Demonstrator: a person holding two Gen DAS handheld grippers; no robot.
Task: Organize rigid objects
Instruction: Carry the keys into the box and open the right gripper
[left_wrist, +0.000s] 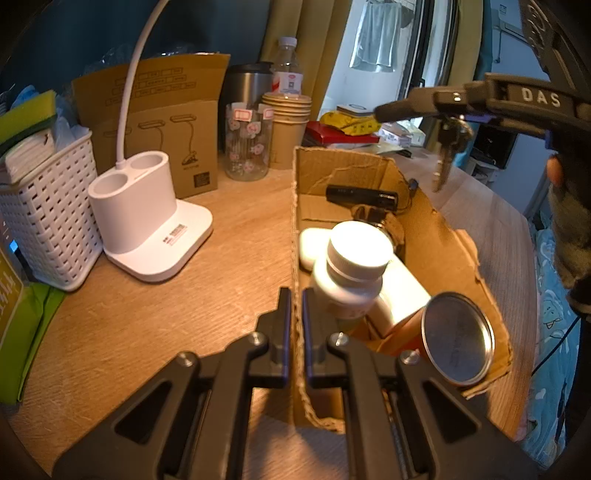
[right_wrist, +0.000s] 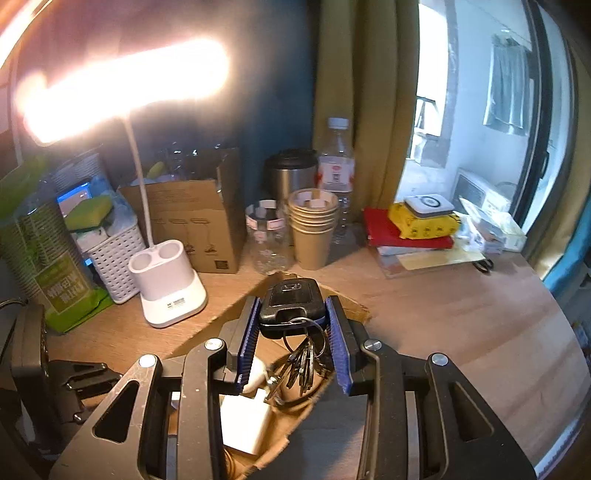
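Note:
An open cardboard box (left_wrist: 436, 236) sits on the wooden desk. It holds a white bottle (left_wrist: 354, 266), a round tin (left_wrist: 458, 338), a white block (left_wrist: 402, 295) and a black tube (left_wrist: 362, 195). My left gripper (left_wrist: 296, 314) is shut on the box's near left wall, one finger on each side. My right gripper (right_wrist: 293, 304) is shut on a black car key fob (right_wrist: 291, 299), with a bunch of keys (right_wrist: 303, 358) hanging from it. In the left wrist view that gripper (left_wrist: 391, 110) hovers above the box's far right corner, and the keys (left_wrist: 448, 147) dangle over it.
A white lamp base (left_wrist: 147, 221), a white basket (left_wrist: 48, 210) and a brown carton (left_wrist: 166, 136) stand left of the box. Behind it are a glass jar (left_wrist: 247, 144), stacked paper cups (left_wrist: 288, 125), a water bottle (left_wrist: 288, 70) and a red and yellow pile (left_wrist: 351, 125). The desk edge runs along the right.

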